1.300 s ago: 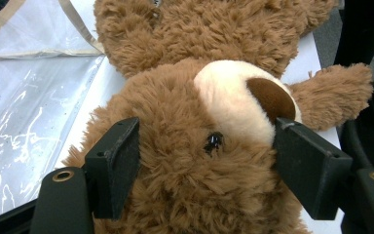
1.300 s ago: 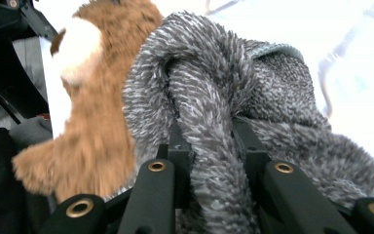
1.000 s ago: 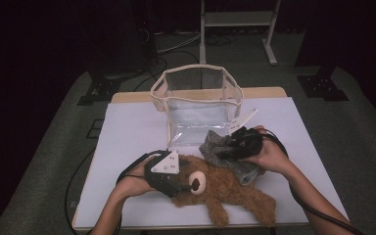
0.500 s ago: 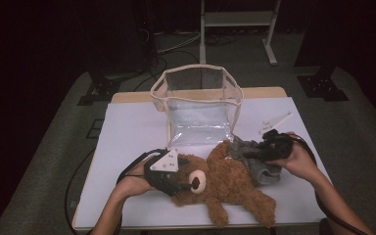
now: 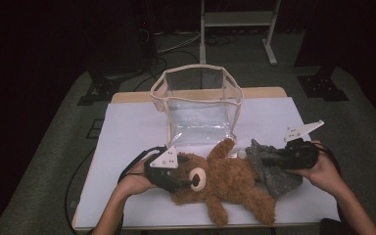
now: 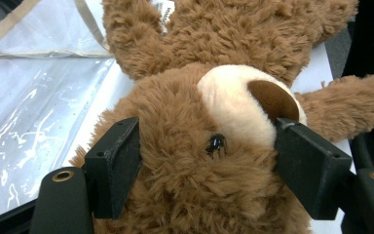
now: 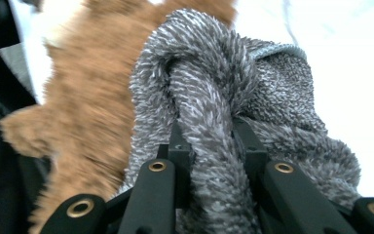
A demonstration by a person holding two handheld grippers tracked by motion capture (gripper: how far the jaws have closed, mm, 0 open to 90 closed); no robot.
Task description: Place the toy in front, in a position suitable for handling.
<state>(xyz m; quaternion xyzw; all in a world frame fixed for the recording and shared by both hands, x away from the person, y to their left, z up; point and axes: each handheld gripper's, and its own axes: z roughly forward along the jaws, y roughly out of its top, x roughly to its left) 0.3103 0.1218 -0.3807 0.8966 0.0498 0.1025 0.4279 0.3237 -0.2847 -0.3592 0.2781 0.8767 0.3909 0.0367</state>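
Note:
A brown teddy bear (image 5: 230,181) lies on its back on the white table cover, head toward the left. My left gripper (image 5: 178,182) is shut on the bear's head (image 6: 209,161), one jaw on each side of the cream muzzle. A grey fuzzy cloth (image 5: 274,169) lies beside the bear's right side. My right gripper (image 5: 269,160) is shut on a fold of that grey cloth (image 7: 209,122), which bulges up between the jaws. A clear plastic bag (image 5: 198,105) with beige trim stands open just behind the bear.
The white cover (image 5: 132,132) ends close to the person's forearms at the front edge. A metal stand (image 5: 237,22) rises on the dark floor behind the table. Cables trail off the left side.
My right gripper has pulled the grey cloth to the right, off the bear's body and onto the table beside it. The left gripper and the bear's head stayed put.

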